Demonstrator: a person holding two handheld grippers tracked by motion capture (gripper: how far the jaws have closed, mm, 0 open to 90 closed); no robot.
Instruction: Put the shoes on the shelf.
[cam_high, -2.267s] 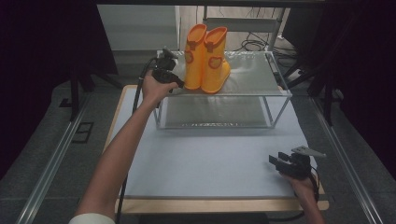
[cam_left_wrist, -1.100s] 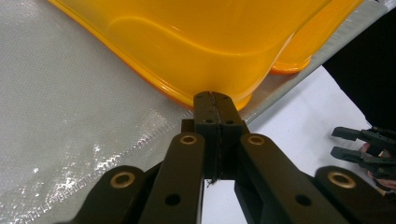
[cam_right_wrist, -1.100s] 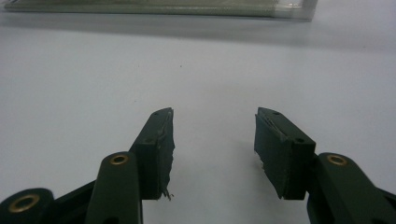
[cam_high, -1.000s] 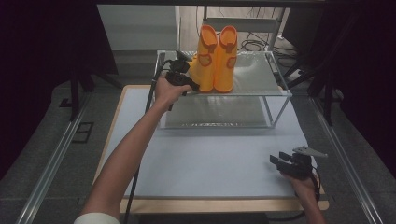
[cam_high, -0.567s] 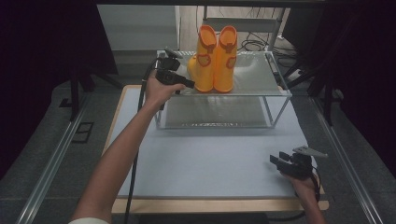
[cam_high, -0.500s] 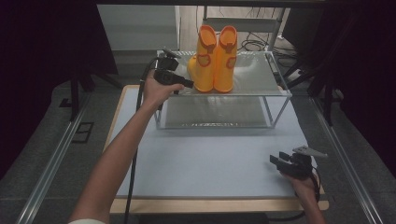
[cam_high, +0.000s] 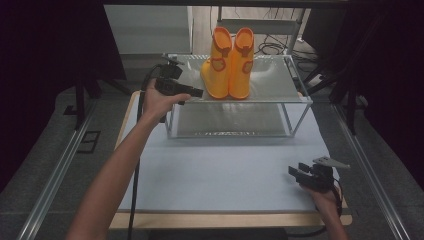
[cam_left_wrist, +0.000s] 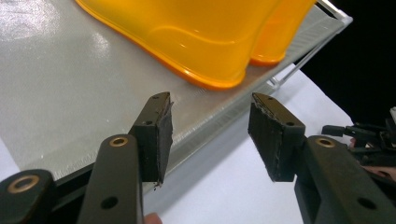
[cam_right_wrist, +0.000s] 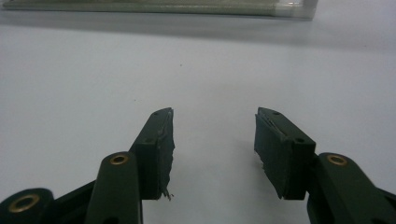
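Orange rubber boots (cam_high: 229, 65), a pair standing upright side by side on top of the clear glass-walled stand (cam_high: 295, 107), toes pointing toward my left. My left gripper (cam_high: 192, 93) hovers at the stand's left front edge, jaws spread and empty. In the left gripper view the nearer boot's toe (cam_left_wrist: 205, 51) lies just ahead of the gap, apart from both pads, I think, though the angle is steep. Shafts run vertical; sole long axis runs across my reach. My right gripper (cam_high: 296, 173) rests low on the pale blue table mat (cam_high: 225, 165), jaws parted, holding nothing, well apart from the boots. Left hand is clearly the nearer.
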